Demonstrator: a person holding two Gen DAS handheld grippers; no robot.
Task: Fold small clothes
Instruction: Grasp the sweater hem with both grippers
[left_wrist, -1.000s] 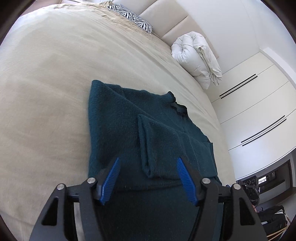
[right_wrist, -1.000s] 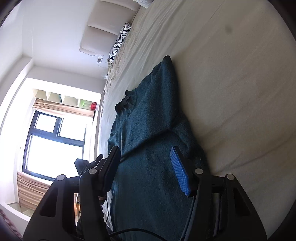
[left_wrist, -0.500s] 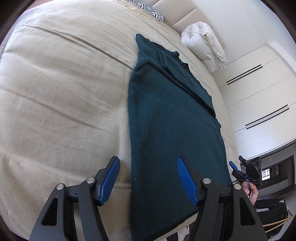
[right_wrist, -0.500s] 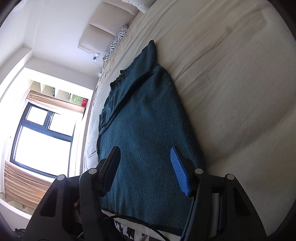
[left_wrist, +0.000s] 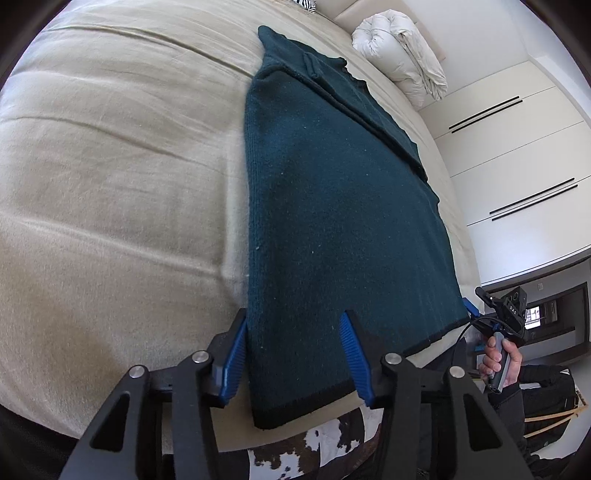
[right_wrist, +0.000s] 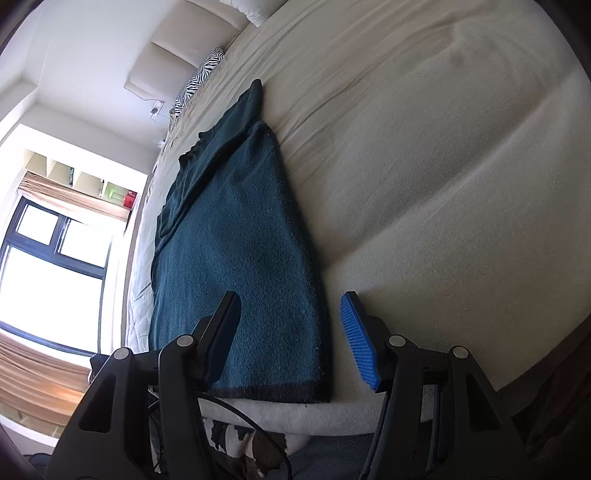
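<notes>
A dark teal knit sweater (left_wrist: 332, 206) lies flat and lengthwise on the beige bed, sleeves folded in, hem at the near edge; it also shows in the right wrist view (right_wrist: 236, 251). My left gripper (left_wrist: 295, 354) is open, its jaws straddling the hem's left corner just above the fabric. My right gripper (right_wrist: 291, 339) is open, its jaws straddling the hem's right corner. The right gripper (left_wrist: 476, 314) shows small in the left wrist view, held by a hand at the hem's far corner.
The beige bed cover (left_wrist: 110, 184) spreads wide on both sides. A white folded duvet (left_wrist: 402, 62) lies by the headboard. A zebra pillow (right_wrist: 199, 81) sits at the head. White wardrobes (left_wrist: 517, 155) stand beside the bed. A window (right_wrist: 48, 266) is at left.
Both grippers have drawn back from the sweater's middle to its hem at the bed's near edge. The sweater lies unchanged. Both stay open.
</notes>
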